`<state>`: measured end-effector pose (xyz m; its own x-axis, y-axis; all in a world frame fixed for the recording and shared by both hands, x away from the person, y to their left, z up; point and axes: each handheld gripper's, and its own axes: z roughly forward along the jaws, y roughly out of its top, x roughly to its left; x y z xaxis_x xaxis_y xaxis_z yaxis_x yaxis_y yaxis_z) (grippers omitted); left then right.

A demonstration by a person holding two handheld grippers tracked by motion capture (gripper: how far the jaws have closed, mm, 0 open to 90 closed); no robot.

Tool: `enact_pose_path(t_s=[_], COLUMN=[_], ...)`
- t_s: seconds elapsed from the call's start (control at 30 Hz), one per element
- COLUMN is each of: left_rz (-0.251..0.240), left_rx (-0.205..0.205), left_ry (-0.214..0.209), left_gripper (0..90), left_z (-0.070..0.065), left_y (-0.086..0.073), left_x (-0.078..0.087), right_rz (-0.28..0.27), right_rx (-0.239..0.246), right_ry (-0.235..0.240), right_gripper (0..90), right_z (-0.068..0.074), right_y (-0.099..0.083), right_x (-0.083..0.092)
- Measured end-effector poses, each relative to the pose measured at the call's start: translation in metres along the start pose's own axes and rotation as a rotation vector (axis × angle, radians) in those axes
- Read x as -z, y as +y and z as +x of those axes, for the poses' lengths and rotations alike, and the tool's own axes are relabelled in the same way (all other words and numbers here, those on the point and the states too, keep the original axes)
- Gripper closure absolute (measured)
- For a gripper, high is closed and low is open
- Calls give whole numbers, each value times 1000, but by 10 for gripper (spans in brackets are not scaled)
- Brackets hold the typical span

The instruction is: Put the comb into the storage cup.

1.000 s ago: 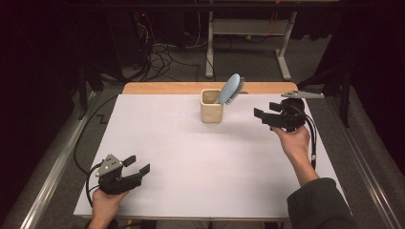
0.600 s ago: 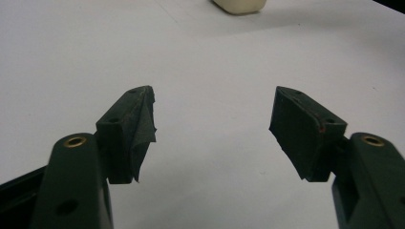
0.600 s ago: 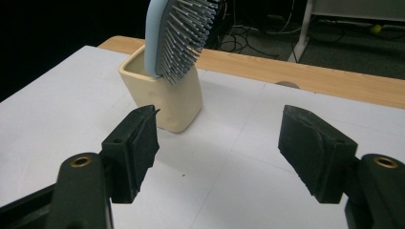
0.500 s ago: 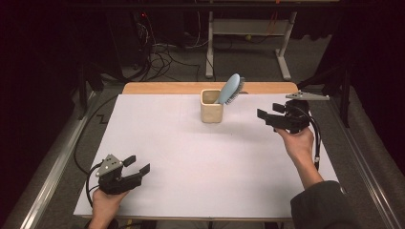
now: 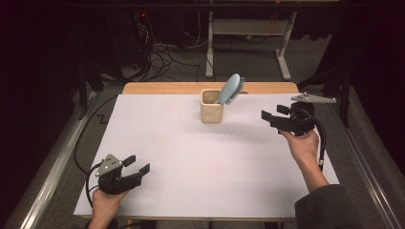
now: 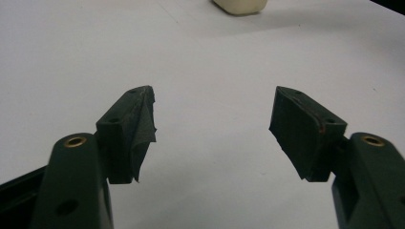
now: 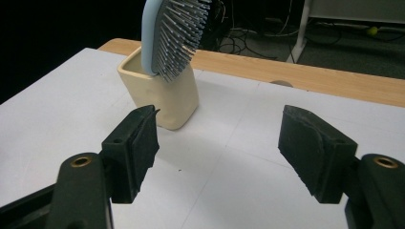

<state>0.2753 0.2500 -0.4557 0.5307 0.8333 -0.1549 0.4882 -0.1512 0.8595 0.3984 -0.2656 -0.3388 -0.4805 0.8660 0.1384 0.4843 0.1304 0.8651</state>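
Standing released and holding nothing, right gripper (image 5: 271, 113) near the right table edge, facing the cream cup (image 5: 211, 106). Leaning out of that cup at the far middle of the white table (image 5: 191, 157), bristles rightward, blue hairbrush (image 5: 230, 88). Resting spread and unloaded at the near left corner, left gripper (image 5: 136, 164).

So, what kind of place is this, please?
Probably a lab or workshop: a white-covered table, loose cables on the floor behind it, and a metal stand. A hairbrush stands in a cup.
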Motion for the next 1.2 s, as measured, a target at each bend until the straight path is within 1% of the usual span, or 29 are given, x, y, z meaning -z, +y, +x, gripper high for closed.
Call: enact_pose_path(t_s=[0.57, 0.77, 1.2], left_rz=[-1, 0, 0], left_rx=[4, 5, 5], left_ry=[0, 1, 2], left_gripper=[325, 326, 325], left_z=[1, 1, 1], left_y=[0, 0, 0], left_x=[0, 0, 0], right_rz=[-11, -7, -21], right_rx=[-2, -2, -2], right_ry=[0, -4, -5], right_gripper=[303, 303, 303], right_z=[-5, -6, -8], right_y=[-7, -10, -16], right_x=[11, 14, 22])
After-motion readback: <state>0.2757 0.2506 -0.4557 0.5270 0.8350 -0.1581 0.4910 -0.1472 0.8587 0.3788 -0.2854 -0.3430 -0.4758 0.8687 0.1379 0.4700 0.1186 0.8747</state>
